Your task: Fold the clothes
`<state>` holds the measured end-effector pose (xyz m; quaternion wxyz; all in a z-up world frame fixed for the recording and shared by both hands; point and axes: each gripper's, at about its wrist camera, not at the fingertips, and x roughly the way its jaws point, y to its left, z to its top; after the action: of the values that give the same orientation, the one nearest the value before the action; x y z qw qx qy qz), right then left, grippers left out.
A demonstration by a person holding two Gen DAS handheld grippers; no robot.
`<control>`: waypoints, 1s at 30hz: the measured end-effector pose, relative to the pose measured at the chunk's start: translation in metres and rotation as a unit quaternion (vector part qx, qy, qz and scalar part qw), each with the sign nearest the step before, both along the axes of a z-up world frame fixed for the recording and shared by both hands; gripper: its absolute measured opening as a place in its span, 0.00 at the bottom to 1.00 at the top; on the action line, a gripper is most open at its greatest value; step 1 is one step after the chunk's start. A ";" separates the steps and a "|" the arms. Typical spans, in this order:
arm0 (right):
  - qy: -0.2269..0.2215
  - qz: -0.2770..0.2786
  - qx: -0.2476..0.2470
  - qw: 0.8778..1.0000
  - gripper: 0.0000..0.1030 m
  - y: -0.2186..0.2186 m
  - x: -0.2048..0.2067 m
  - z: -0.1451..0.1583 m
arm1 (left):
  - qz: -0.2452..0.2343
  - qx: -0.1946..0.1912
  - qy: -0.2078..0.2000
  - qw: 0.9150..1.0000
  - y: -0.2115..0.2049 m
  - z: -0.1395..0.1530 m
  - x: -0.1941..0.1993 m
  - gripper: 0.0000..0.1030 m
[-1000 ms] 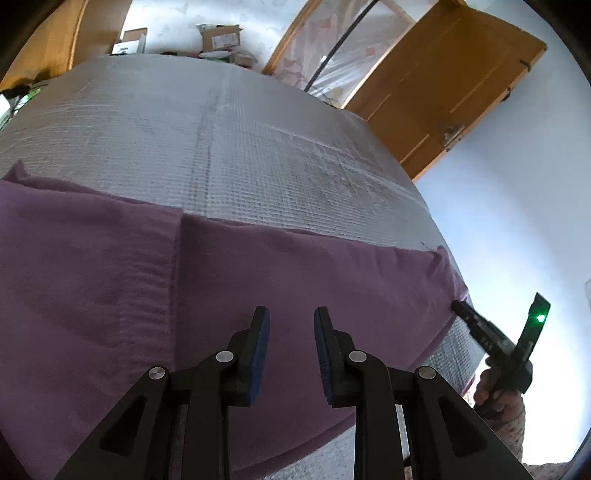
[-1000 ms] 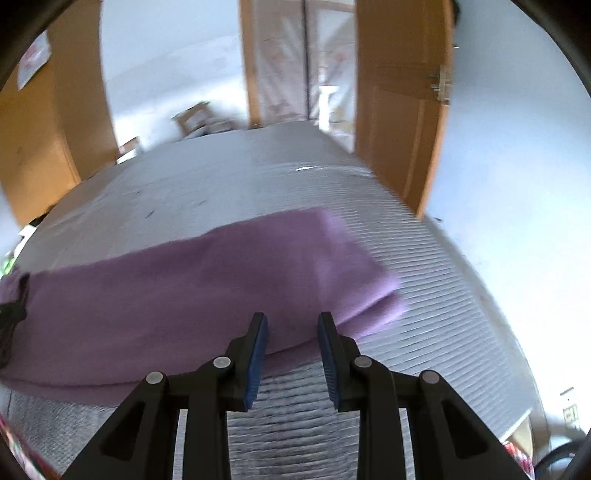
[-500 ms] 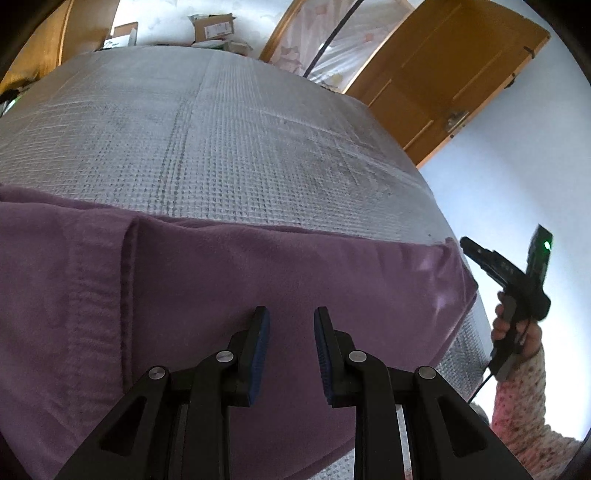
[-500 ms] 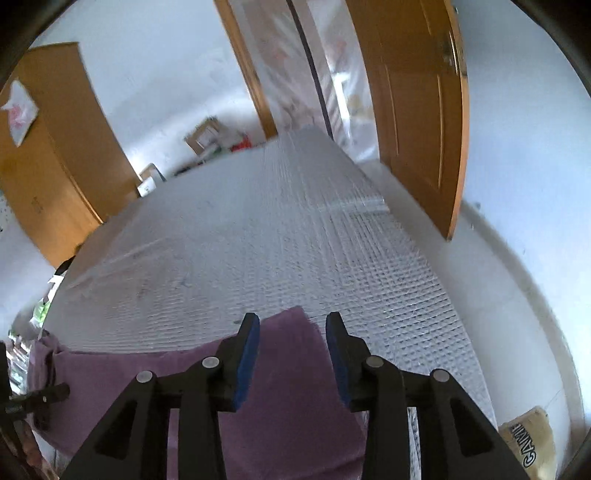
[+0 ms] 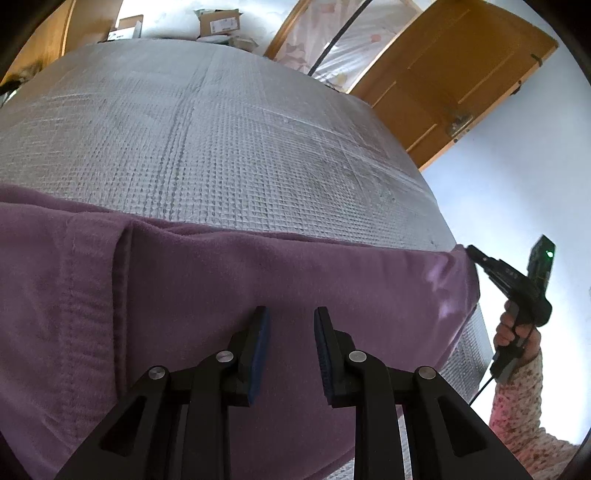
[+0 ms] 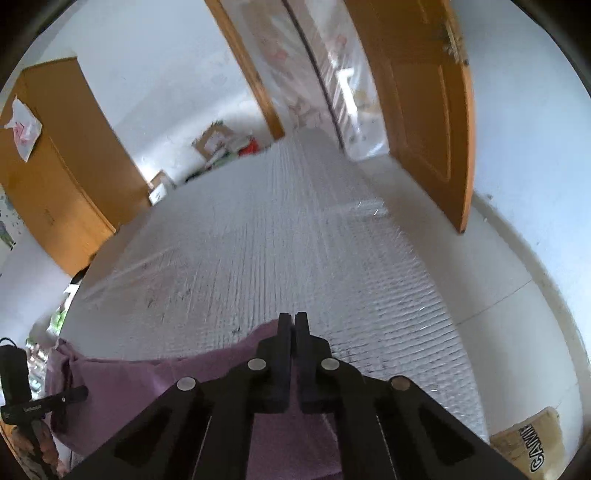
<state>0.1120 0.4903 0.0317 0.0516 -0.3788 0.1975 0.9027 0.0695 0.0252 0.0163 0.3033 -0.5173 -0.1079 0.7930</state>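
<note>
A purple garment [image 5: 258,295] lies spread across the near part of a grey woven bed surface [image 5: 258,129]. My left gripper [image 5: 290,317] hovers open just above the garment's middle, with nothing between its blue pads. In the left wrist view my right gripper [image 5: 471,251] has its tip at the garment's far right corner, held by a hand [image 5: 513,328] in a floral sleeve. In the right wrist view the right gripper [image 6: 293,317] is shut, its fingers pinched at that corner of the garment [image 6: 147,387]. The left gripper [image 6: 79,394] shows at the far left edge.
An open wooden door [image 5: 443,74] stands beyond the bed's right side. Cardboard boxes [image 5: 218,24] sit past the far end. A wooden wardrobe [image 6: 55,177] is on the left, and a cardboard box [image 6: 528,450] lies on the floor at lower right.
My right gripper has gone from open above the cloth to shut at its far right corner. The left gripper stays open over the garment, slightly shifted.
</note>
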 end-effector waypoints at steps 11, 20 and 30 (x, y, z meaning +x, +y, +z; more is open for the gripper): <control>-0.042 -0.023 0.037 0.998 0.03 0.001 -0.004 -0.019 | 0.001 -0.003 0.005 1.000 0.002 0.001 0.003 0.25; -0.011 -0.009 0.062 0.998 0.21 -0.009 0.028 -0.005 | 0.004 -0.006 0.007 1.000 0.007 0.002 0.002 0.25; -0.003 -0.054 0.043 0.998 0.43 -0.014 0.076 -0.020 | -0.025 0.003 0.019 1.000 0.028 0.010 0.008 0.25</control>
<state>0.1879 0.4761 0.0118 0.1173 -0.3677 0.1785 0.9051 0.0779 0.0527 0.0265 0.3264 -0.5040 -0.0918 0.7944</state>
